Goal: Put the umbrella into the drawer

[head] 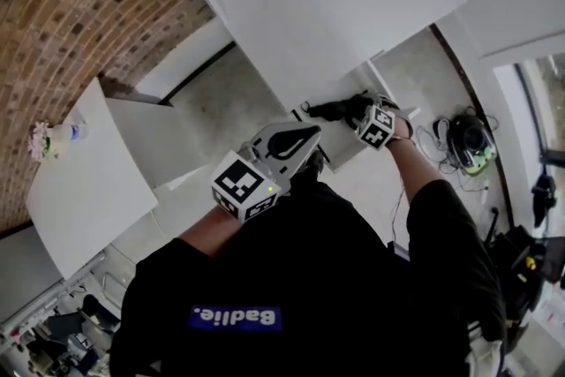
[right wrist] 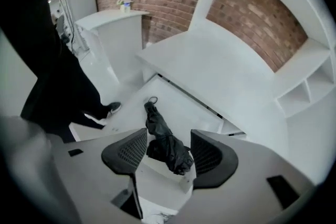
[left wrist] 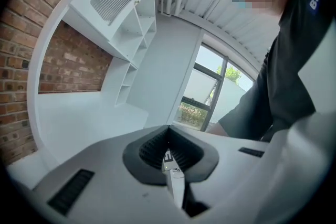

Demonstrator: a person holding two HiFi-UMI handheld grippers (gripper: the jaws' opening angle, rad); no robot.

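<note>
A folded black umbrella (right wrist: 157,123) slants down into the open white drawer (right wrist: 181,105), and its strap loop rests on the drawer floor. My right gripper (right wrist: 169,134) is shut on the umbrella's thick near end, both pads against the fabric. In the head view the umbrella (head: 335,109) lies over the drawer (head: 340,139) under the desk, with the right gripper (head: 357,110) at its right end. My left gripper (head: 291,141) is held close to the body and points upward. Its jaws (left wrist: 168,140) are shut with nothing between them.
A white desk top (head: 327,4) overhangs the drawer, with a brick wall and white shelves (right wrist: 302,86) behind. A white side cabinet (head: 88,181) carries a small bottle (head: 75,132). Cables and gear (head: 468,141) lie on the floor at right. A shoe (right wrist: 107,110) stands left of the drawer.
</note>
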